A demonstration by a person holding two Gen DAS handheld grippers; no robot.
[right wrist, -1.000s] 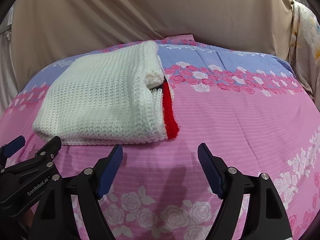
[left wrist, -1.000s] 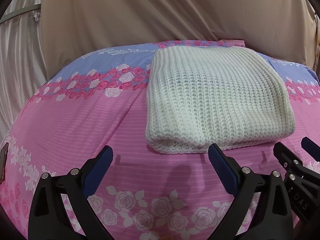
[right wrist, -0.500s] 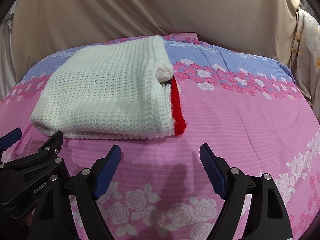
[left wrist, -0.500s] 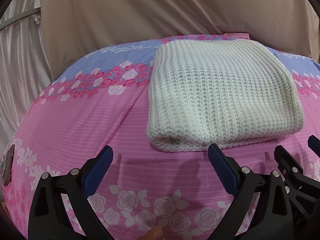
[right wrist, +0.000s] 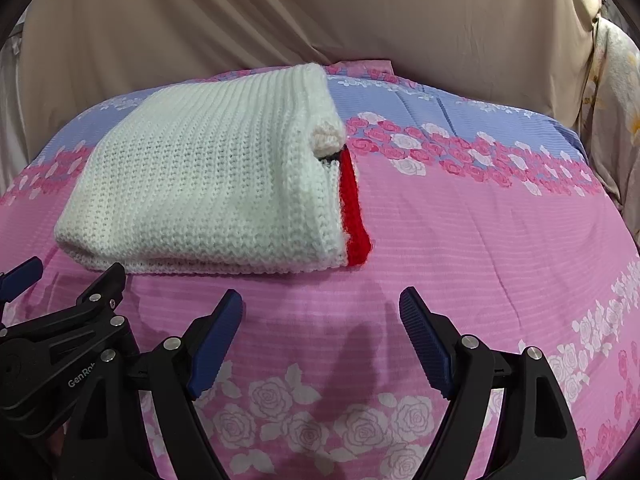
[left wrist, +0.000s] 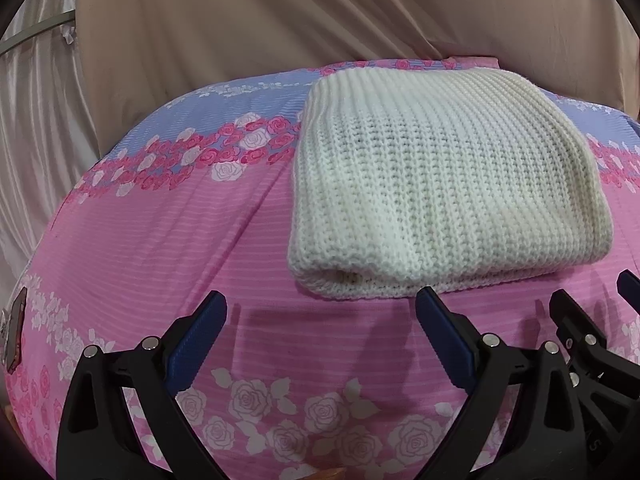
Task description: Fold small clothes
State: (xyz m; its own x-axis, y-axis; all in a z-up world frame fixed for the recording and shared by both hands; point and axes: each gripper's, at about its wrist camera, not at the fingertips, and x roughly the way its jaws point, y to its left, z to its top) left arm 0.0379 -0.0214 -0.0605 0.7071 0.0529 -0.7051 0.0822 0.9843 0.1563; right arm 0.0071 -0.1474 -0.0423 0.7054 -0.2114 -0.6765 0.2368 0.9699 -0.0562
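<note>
A folded white knit sweater (left wrist: pixel 440 184) lies flat on the pink floral bed cover (left wrist: pixel 200 240). In the right wrist view the same sweater (right wrist: pixel 208 184) shows a red band (right wrist: pixel 352 212) along its right edge. My left gripper (left wrist: pixel 320 324) is open, just short of the sweater's near fold, holding nothing. My right gripper (right wrist: pixel 320 316) is open too, in front of the sweater's near right corner, with nothing between its blue pads. Each gripper shows at the edge of the other's view: the right gripper's fingers (left wrist: pixel 576 320), the left gripper's fingers (right wrist: pixel 96 292).
The bed cover (right wrist: pixel 480 240) has a blue rose-patterned band at the back. Beige draped cloth (left wrist: pixel 280 20) hangs behind the bed, and a floral curtain (right wrist: pixel 612 120) stands at the right. A small dark object (left wrist: pixel 14 332) lies at the cover's left edge.
Both views have crept back and up a little; the sweater sits slightly farther from the fingertips. Both grippers stay open, and the sweater has not moved.
</note>
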